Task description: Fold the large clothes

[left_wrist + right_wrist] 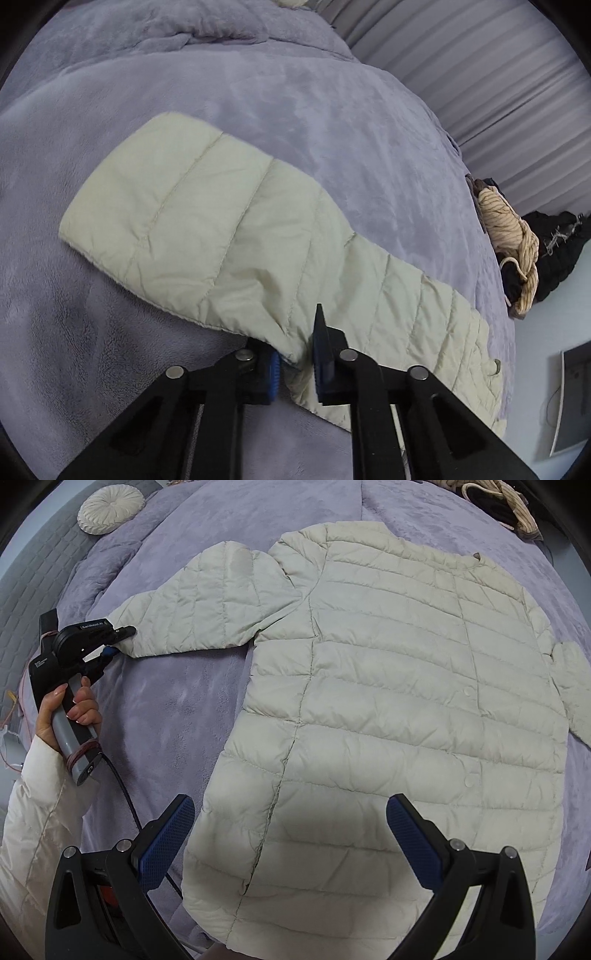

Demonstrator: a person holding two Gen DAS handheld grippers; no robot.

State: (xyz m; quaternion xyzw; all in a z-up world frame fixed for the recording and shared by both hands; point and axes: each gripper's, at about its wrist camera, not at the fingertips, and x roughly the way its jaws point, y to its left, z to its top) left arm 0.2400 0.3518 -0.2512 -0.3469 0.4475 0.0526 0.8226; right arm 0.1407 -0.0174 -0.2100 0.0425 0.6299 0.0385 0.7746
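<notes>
A pale cream quilted jacket lies spread flat, front up, on a lavender fleece blanket. Its sleeve stretches out to the left. In the right wrist view my left gripper is at that sleeve's cuff, held by a person's hand. In the left wrist view the sleeve runs away from the left gripper, whose blue pads pinch a fold of the cuff's edge. My right gripper hovers open over the jacket's lower hem, with nothing between its fingers.
A round white cushion sits at the far left of the bed. A heap of striped and dark clothes lies at the blanket's edge, before grey curtains. A black cable trails across the blanket near the right gripper.
</notes>
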